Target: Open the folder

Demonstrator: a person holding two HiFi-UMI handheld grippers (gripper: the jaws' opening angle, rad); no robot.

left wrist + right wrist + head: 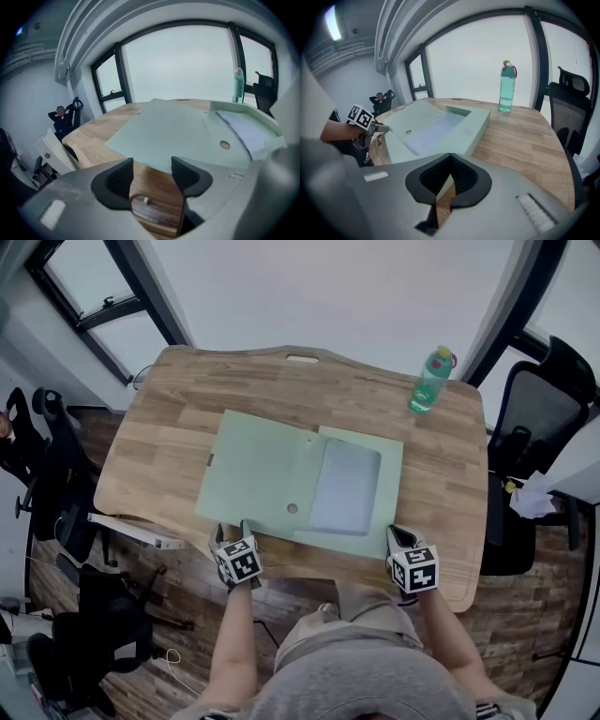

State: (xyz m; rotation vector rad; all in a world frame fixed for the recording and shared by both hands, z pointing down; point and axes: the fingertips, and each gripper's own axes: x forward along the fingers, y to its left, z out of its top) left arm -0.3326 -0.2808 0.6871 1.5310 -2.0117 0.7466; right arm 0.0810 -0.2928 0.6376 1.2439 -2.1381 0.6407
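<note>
The left claw [232, 531] has its jaws well apart with nothing between them. Bare desk [159, 446] shows through the gap, and the near edge of the folder [267, 474] lies just ahead of its tips, clear of both pads. That edge belongs to the front cover [164, 126], which lies swung out to the left side, spreading away ahead of this claw. A small round hole [292, 508] sits ahead of this claw and a little to its right, near the line where the cover meets the rest of the folder. Further right, between the two claws and beyond them, a pale sheet [347, 488] lies uncovered in the back half of the folder. The right claw [401, 535] is at the folder's near right corner. Its jaws are drawn together on a thin pale sliver, which looks like the edge of the folder's back leaf, pinned there to steady it. Far ahead of the right claw and well apart from it, a green bottle [431, 381] stands upright near the far edge of the desk. The opening looks largely done, since the cover is off the contents and the left claw has no hold on it. From the right gripper view the cover seems to slope rather than lie flat, though I cannot tell for certain. What seems left is for it to settle fully and for the right claw to let go.
</note>
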